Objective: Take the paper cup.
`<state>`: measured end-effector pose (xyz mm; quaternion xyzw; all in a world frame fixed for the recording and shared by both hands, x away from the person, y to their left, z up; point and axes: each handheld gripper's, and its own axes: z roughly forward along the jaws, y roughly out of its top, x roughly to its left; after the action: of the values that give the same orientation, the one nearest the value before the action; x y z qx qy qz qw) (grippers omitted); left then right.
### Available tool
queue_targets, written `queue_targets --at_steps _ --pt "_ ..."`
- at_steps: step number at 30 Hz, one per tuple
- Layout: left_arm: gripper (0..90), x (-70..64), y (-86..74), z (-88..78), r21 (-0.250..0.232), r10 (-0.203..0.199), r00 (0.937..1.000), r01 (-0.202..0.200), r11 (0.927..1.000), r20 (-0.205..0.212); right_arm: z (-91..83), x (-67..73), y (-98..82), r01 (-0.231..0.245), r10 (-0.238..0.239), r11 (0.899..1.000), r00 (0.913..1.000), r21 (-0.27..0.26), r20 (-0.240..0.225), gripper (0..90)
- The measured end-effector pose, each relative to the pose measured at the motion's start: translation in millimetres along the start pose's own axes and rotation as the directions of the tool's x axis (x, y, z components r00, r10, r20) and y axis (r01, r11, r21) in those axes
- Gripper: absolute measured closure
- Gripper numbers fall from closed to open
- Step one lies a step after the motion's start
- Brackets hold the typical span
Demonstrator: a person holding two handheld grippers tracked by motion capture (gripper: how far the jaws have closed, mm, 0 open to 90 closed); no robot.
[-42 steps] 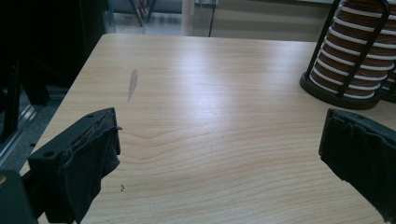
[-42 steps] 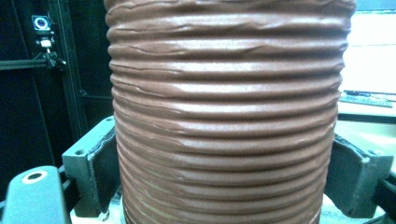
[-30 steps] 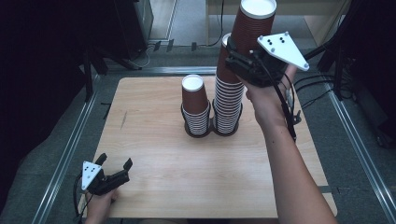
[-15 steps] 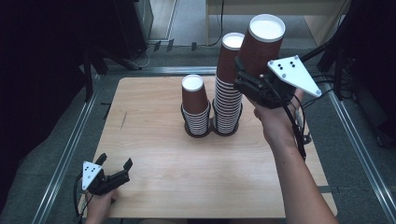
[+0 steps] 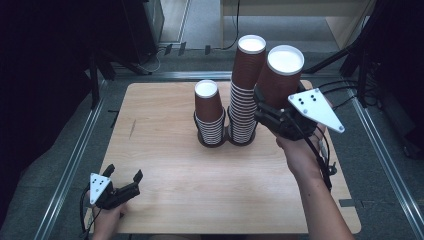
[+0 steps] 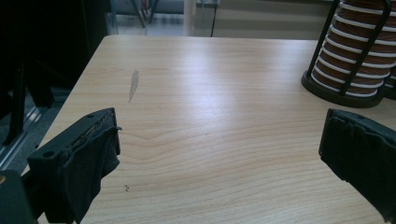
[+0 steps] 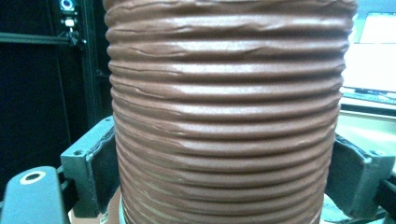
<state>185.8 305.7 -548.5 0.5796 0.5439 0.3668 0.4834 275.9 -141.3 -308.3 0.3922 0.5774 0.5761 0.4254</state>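
Observation:
Two stacks of brown ribbed paper cups stand in black wire holders at the table's middle: a short stack (image 5: 208, 114) and a tall stack (image 5: 246, 85). My right gripper (image 5: 268, 107) is shut on a single brown cup (image 5: 281, 75), held upright in the air just right of the tall stack. In the right gripper view the cup's ribbed wall (image 7: 229, 116) sits between both jaws. My left gripper (image 5: 123, 186) rests open at the table's front left corner, nothing between its fingers (image 6: 79, 168). The short stack's holder (image 6: 352, 53) appears at the top right of the left gripper view.
The wooden table (image 5: 165, 170) has metal rails along its left and right sides. Cables trail off the right edge near the person's forearm (image 5: 320, 200). A faint grey mark (image 6: 133, 85) lies on the left half of the tabletop.
My right gripper has brought the cup down and slightly right, from above the tall stack to beside its top. The left gripper has not moved.

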Motion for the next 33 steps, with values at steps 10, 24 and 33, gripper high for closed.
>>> queue_targets --at_steps 10,24,33 --pt "0.0 -4.3 -0.4 0.9 -0.006 0.027 0.9996 -0.027 0.9996 -0.007 -14.0 -2.2 -39.4 0.002 -0.002 1.0 0.9997 0.023 -0.024 11.7" --pt "0.0 -8.0 3.3 2.8 0.0 0.065 0.9975 -0.065 0.9979 -0.026 -28.0 -1.0 -87.5 0.013 -0.01 0.998 0.999 0.065 -0.043 11.8" --pt "0.0 -25.2 16.6 8.0 -0.018 0.078 0.9966 -0.077 0.9968 0.028 -31.5 -2.3 -111.0 0.016 -0.012 0.995 0.9992 0.103 -0.038 11.9"
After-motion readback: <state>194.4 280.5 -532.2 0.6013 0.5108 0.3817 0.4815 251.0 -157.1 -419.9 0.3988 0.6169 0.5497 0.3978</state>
